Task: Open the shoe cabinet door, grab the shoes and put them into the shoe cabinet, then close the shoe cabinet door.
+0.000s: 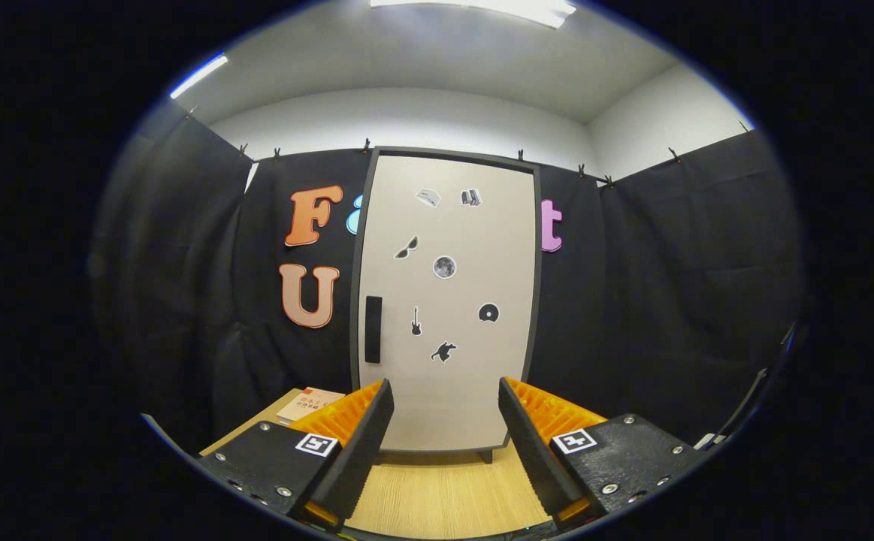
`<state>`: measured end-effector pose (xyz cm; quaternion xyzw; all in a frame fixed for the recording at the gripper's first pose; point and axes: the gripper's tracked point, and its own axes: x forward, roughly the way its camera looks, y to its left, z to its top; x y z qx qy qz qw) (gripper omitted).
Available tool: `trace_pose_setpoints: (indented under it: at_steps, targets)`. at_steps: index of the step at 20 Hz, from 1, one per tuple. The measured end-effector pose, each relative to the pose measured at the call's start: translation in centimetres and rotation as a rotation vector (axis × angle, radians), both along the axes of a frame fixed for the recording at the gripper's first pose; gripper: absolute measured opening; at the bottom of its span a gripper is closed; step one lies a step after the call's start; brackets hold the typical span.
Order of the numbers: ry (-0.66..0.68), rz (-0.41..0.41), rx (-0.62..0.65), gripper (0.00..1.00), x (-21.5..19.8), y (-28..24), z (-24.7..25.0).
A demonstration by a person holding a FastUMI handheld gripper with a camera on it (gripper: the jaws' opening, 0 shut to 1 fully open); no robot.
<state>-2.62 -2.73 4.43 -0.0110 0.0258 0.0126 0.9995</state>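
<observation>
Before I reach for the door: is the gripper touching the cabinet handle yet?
Apart. In the gripper view the open gripper sits back over the wooden surface, and the handle on the closed cabinet door lies beyond the fingers.

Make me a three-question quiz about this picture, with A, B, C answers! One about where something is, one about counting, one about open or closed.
1. Where is the black handle on the cabinet door?
A. near its left edge
B. in its middle
C. near its right edge

2. How many stickers are on the door?
A. three
B. seven
C. ten

3. How is the door now?
A. wide open
B. taken off
C. closed

Answers:
1 A: the handle sits by the left edge, above one of the fingers.
2 B: two stickers sit up top and five lower down, among them a guitar sticker.
3 C: the door lies flat in its dark frame, beyond the gripper, whose fingers are spread apart, holding nothing.
</observation>
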Motion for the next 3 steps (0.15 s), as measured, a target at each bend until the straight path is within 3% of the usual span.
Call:
trace_pose_setpoints:
  at_steps: [3]
  targets:
    - [0.001, 0.006, 0.015, 0.92, 0.02, 0.09, 0.15]
